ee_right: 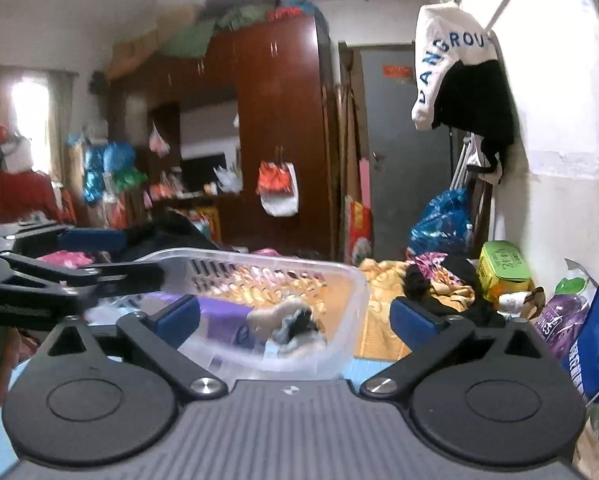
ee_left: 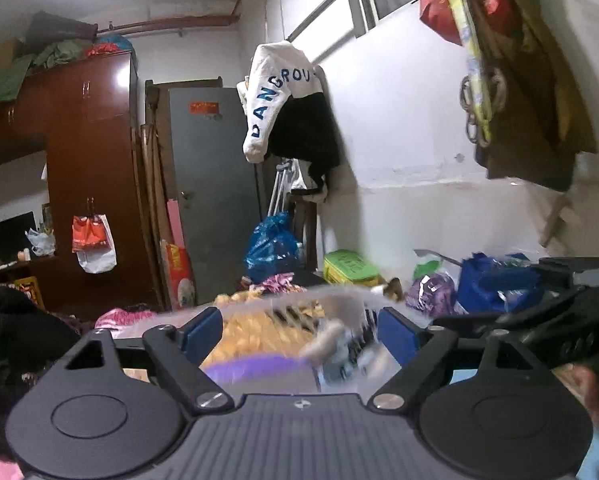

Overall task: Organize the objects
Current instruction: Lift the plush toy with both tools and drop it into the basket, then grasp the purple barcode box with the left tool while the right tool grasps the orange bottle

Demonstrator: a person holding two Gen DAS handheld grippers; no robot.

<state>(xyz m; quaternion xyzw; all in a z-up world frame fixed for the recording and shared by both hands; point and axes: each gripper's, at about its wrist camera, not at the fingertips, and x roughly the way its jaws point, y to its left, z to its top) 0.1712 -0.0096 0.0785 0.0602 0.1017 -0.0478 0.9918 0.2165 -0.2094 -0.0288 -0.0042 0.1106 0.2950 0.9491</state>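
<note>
A clear plastic basket [ee_right: 339,288] with slotted sides sits just ahead of both grippers; it is blurred in the left wrist view [ee_left: 323,296]. Inside lie a purple item [ee_right: 227,322] and a grey-and-black bundle of cloth [ee_right: 295,326]. My right gripper [ee_right: 295,318] is open, its blue pads [ee_right: 179,314] either side of the basket's near right end. My left gripper [ee_left: 299,332] is open, with the basket's contents between its pads [ee_left: 397,330]. It shows in the right wrist view [ee_right: 59,280] at the basket's left rim.
A bed with a yellow blanket [ee_right: 383,280] lies beyond the basket. A green box [ee_right: 503,268], purple bag [ee_right: 559,320] and blue bags [ee_left: 495,284] crowd the right wall. A brown wardrobe [ee_right: 283,128], grey door [ee_left: 215,196] and hanging clothes [ee_left: 283,100] stand behind.
</note>
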